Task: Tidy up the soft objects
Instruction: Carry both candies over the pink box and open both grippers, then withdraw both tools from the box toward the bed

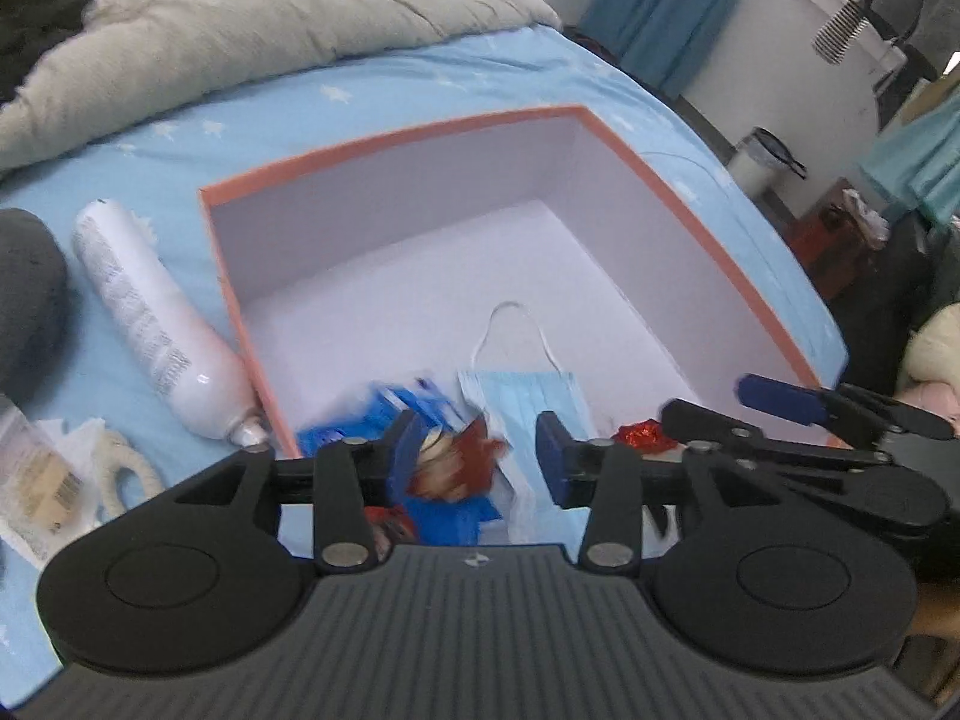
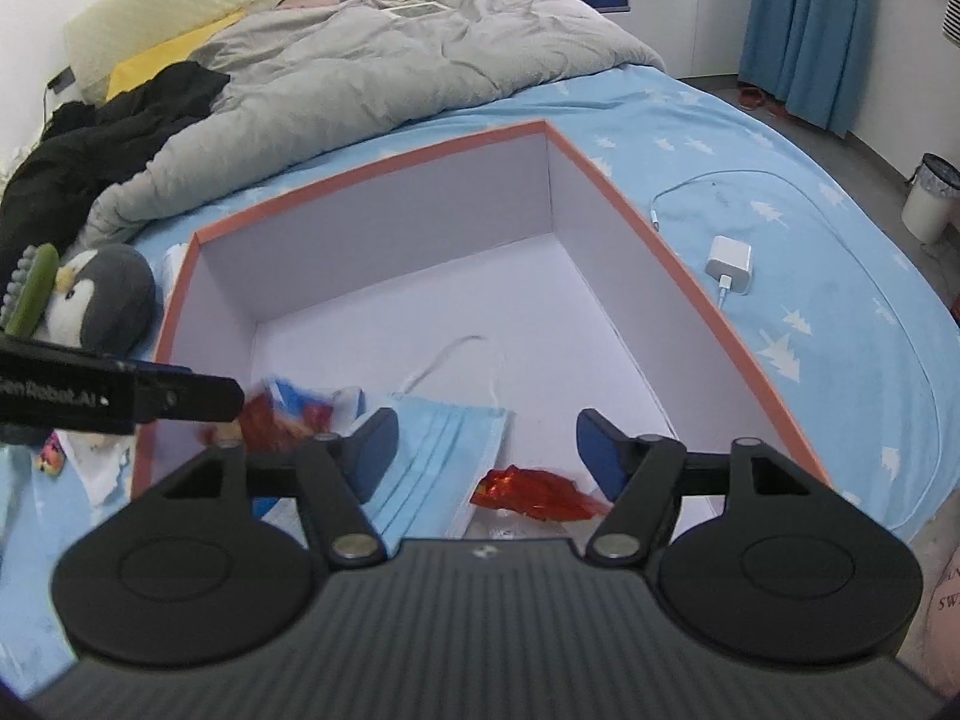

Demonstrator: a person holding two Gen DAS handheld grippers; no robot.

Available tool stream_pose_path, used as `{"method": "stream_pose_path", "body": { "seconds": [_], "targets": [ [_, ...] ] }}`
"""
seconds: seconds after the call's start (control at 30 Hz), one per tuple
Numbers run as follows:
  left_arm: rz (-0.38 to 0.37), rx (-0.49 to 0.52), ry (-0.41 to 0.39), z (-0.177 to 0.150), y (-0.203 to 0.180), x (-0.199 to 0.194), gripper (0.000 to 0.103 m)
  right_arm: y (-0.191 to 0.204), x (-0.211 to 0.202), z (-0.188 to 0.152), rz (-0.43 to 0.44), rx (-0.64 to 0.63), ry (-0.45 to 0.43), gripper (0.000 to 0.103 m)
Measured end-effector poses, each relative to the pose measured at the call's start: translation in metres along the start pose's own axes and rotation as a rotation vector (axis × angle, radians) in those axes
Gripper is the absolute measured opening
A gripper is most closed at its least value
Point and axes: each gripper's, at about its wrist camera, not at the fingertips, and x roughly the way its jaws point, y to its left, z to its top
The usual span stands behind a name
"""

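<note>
Bed with light-blue tree-print sheet (image 2: 810,276) carries open orange-rimmed cardboard box, white inside (image 2: 600,180), mid-bed. Crumpled grey duvet (image 2: 360,72) toward head. White charger block with cable (image 2: 729,264) near right edge. Grey penguin plush (image 2: 102,294), white plastic bottle (image 1: 150,324) left of box.

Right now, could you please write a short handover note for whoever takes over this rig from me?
Left gripper: open, empty, over the near end of the orange-rimmed white box.
Right gripper: open, empty, over the same box.
In the box: light-blue pleated face mask, crumpled red foil wrapper, blurred blue-and-red snack packet.
Outside, on the blue bedsheet: grey plush penguin and white plastic bottle beside the box's left wall.
Left: probably the penguin.
</note>
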Motion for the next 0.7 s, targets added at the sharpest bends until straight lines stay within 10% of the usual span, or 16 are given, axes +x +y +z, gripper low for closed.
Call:
{"method": "stream_pose_path", "body": {
  "seconds": [0.7],
  "targets": [
    [0.033, 0.056, -0.338, -0.050, 0.014, -0.131, 0.049, 0.058, -0.083, 0.005, 0.078, -0.100, -0.249, 0.069]
  ]
}}
